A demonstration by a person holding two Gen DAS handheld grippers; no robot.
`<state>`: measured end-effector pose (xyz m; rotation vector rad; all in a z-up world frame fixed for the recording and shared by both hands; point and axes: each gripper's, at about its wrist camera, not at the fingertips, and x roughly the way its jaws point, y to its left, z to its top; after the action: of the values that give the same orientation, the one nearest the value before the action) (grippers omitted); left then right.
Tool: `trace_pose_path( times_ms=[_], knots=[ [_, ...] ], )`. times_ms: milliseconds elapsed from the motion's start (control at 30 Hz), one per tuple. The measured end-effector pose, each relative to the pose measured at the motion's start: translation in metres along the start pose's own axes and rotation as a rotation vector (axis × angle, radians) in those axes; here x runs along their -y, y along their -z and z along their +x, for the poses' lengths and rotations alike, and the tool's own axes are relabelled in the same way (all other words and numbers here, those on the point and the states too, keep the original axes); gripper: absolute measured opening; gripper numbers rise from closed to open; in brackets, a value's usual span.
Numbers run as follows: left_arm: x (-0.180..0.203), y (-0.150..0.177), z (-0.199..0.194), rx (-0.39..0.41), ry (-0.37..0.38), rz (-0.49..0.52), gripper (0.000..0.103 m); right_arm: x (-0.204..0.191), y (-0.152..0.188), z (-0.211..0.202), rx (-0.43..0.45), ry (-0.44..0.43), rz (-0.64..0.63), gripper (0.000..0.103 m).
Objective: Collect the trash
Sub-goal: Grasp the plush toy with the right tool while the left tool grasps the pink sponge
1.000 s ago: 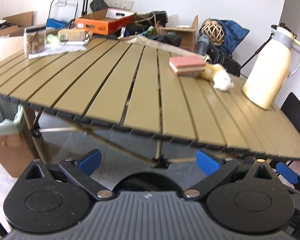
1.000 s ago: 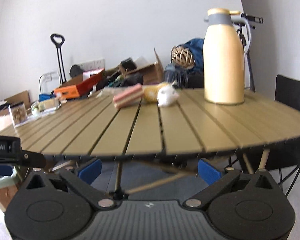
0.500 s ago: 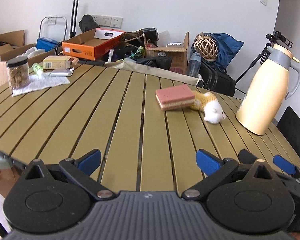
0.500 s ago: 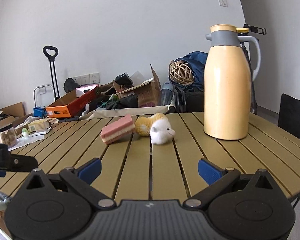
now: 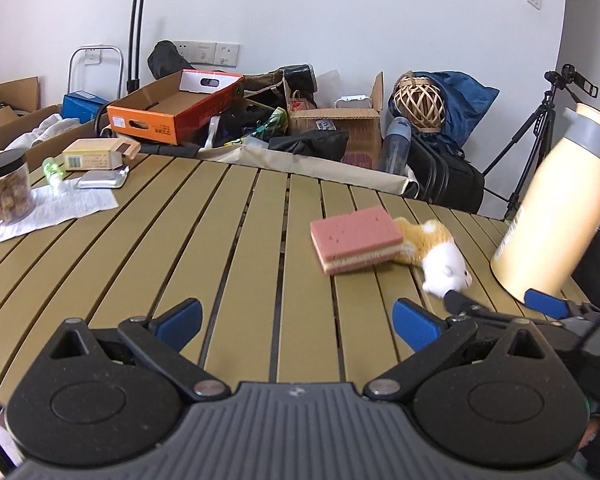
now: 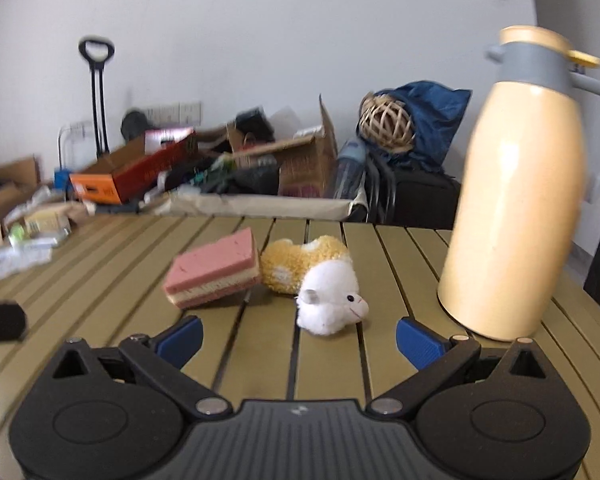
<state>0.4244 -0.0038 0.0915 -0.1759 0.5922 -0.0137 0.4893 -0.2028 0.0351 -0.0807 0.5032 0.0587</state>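
Both tongs spread wide, holding nothing. Right tongs (image 6: 298,338) hover low over the table (image 6: 332,364), nearest to the plush hamster (image 6: 320,284), which lies just ahead, head toward the tongs and slightly right. Pink sponge (image 6: 214,272) touches the hamster's left side, long axis running left-right. Left tongs (image 5: 296,322) sit further back; the sponge is ahead-right of them. Thermos (image 6: 516,200) stands right of the hamster. Which item counts as trash: can't tell. Labels beyond are unreadable.
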Motion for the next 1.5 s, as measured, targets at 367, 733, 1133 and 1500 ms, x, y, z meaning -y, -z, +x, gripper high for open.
trace_pose_path(
  times_ms=[367, 733, 1133, 1500],
  knots=[
    [0.016, -0.026, 0.056, -0.016, -0.022, 0.01, 0.103, 0.018, -0.018, 0.09, -0.101, 0.046, 0.065, 0.103],
    [0.008, -0.034, 0.083, -0.038, -0.044, -0.028, 0.103, 0.022, -0.031, 0.143, -0.168, 0.041, 0.111, 0.089],
    [0.005, -0.035, 0.095, -0.072, -0.062, -0.049, 0.103, 0.029, -0.025, 0.131, -0.172, 0.016, 0.156, 0.049],
    [0.015, -0.035, 0.092, -0.079, -0.047, -0.045, 0.103, 0.073, -0.01, 0.062, -0.068, 0.06, 0.292, 0.049]
  ],
)
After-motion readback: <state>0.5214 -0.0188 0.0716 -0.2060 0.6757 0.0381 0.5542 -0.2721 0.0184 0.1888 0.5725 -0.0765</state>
